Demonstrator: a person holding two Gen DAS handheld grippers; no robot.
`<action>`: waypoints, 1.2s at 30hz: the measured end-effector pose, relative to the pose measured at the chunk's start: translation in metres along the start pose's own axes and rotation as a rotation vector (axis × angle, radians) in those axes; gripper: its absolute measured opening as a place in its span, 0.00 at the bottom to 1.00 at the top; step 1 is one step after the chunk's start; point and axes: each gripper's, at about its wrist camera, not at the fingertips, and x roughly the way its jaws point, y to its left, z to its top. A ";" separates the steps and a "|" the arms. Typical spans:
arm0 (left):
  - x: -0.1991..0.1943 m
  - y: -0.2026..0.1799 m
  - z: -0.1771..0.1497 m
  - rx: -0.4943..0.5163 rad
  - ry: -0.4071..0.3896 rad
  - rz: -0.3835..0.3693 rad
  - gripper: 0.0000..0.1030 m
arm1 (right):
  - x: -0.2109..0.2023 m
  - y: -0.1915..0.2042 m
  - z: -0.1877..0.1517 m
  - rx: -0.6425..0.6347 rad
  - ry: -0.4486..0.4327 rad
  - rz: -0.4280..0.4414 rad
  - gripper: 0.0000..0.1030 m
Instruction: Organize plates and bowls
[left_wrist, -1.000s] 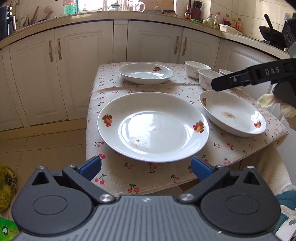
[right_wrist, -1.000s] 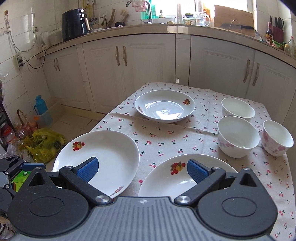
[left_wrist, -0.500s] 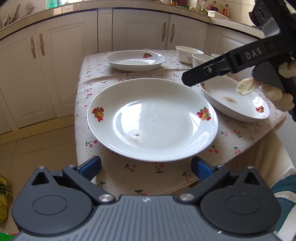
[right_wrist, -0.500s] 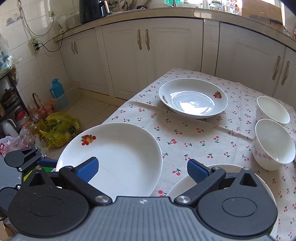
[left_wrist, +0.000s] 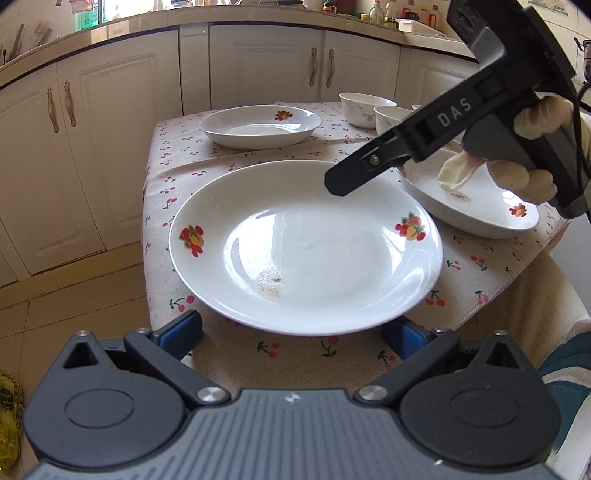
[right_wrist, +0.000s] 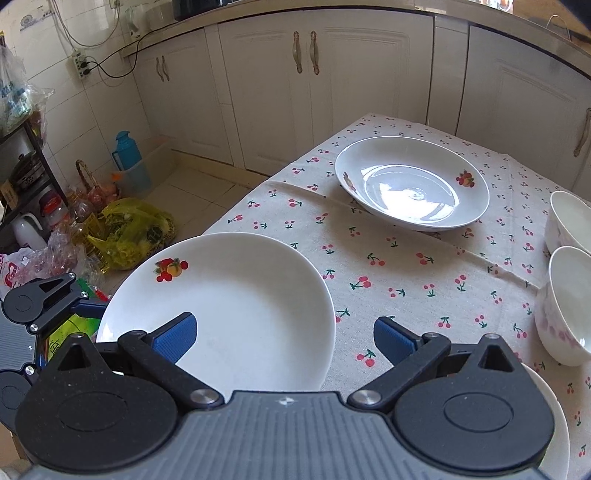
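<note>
Both hand-held grippers gape wide, gripping nothing; the left hand-held gripper (left_wrist: 291, 328) flanks the large plate's (left_wrist: 306, 247) near rim on the surface (right_wrist: 406, 266); the right hand-held gripper (right_wrist: 284, 338) hovers above that plate's edge.

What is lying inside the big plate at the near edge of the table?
Inside the big plate there is only a small patch of dried residue near its middle. The right gripper hangs above its far rim and covers a small part there.
</note>
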 end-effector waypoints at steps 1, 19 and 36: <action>0.000 0.001 0.000 0.000 -0.002 -0.003 1.00 | 0.003 -0.001 0.001 -0.004 0.008 0.010 1.00; -0.006 0.003 -0.001 0.063 -0.023 -0.025 0.97 | 0.041 -0.021 0.020 0.023 0.135 0.137 0.67; 0.005 0.005 0.020 0.092 -0.022 -0.022 0.97 | 0.042 -0.030 0.032 0.016 0.117 0.131 0.64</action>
